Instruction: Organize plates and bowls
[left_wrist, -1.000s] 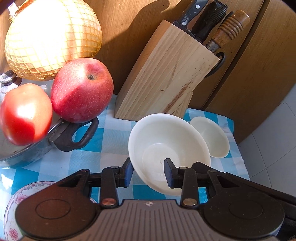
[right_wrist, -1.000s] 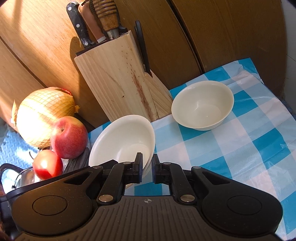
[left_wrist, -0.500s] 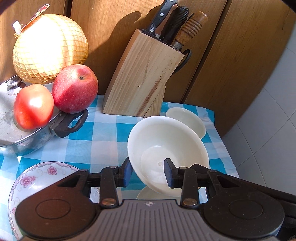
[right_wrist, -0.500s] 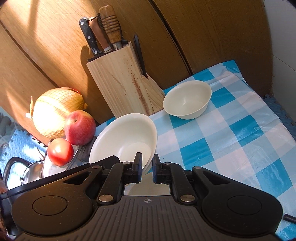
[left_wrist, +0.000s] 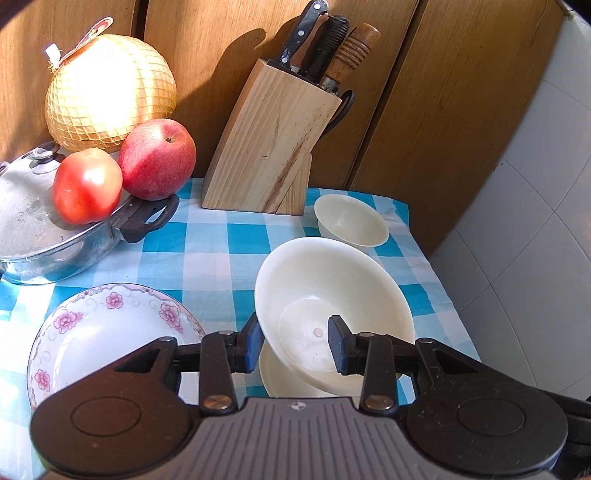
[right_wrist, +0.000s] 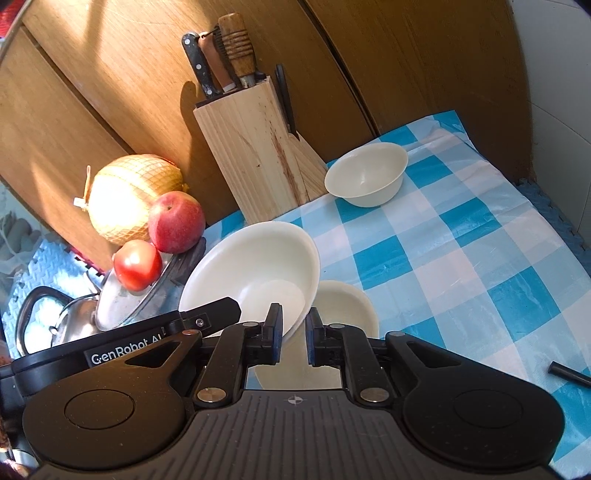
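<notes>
A large cream bowl (left_wrist: 332, 280) (right_wrist: 258, 258) hangs tilted above the blue checked tablecloth (right_wrist: 461, 266). My left gripper (left_wrist: 295, 341) straddles its near left wall, one finger outside and one inside, and carries it. My right gripper (right_wrist: 294, 330) is shut on the bowl's near rim. Directly below the bowl sits a shallower cream dish (left_wrist: 284, 380) (right_wrist: 347, 314), partly hidden. A small cream bowl (left_wrist: 351, 221) (right_wrist: 365, 175) stands at the back right beside the knife block. A floral plate (left_wrist: 107, 332) lies at the front left.
A wooden knife block (left_wrist: 269, 147) stands against the wooden back panel. On the left, a lidded steel pot (left_wrist: 37, 229) carries a tomato (left_wrist: 86, 184) and an apple (left_wrist: 157, 158), with a netted pomelo (left_wrist: 110, 92) behind. A small black stick (right_wrist: 569, 373) lies near the table's right edge.
Both grippers have drawn back and upward with the large bowl held between them. The knife block and small bowl look farther off. The floral plate and the dish underneath have come into view.
</notes>
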